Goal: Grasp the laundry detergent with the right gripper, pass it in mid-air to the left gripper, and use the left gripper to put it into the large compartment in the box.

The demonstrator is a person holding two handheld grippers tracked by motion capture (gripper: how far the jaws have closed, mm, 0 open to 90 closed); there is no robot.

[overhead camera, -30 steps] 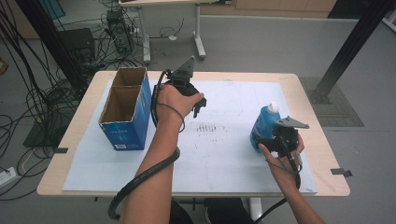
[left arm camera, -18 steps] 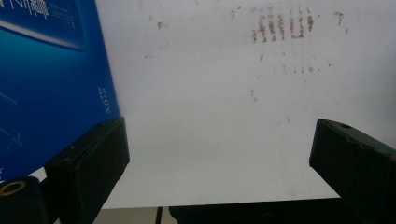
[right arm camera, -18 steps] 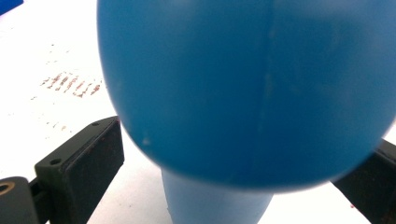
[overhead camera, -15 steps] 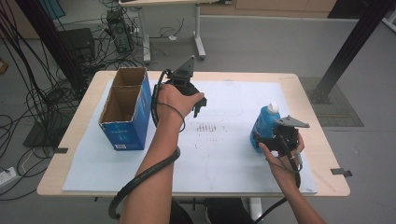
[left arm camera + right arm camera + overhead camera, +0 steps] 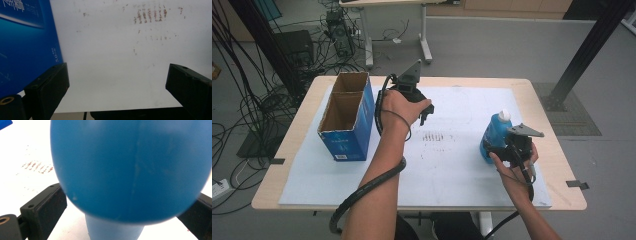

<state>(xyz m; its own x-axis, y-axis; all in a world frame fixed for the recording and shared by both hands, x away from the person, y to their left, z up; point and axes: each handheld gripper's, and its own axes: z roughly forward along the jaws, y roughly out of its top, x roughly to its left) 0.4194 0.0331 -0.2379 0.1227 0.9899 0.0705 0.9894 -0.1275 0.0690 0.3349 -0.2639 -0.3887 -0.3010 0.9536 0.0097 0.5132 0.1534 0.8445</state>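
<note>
Blue bottle (image 5: 495, 136), tabletop (image 5: 557, 165) at 3 o'clock: right gripper (image 5: 504, 150) jaws bracket it, grip unconfirmed, best squared low on the body before closing; left gripper (image 5: 424, 112) jaws wide, empty.

High view overhead; claw views close, sharing smudged sheet (image 5: 150, 15).

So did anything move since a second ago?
Nothing visibly moved. The right gripper stays around the blue bottle, though a firm squeeze can't be confirmed. The left gripper still hovers open over the white mat beside the blue box.
</note>
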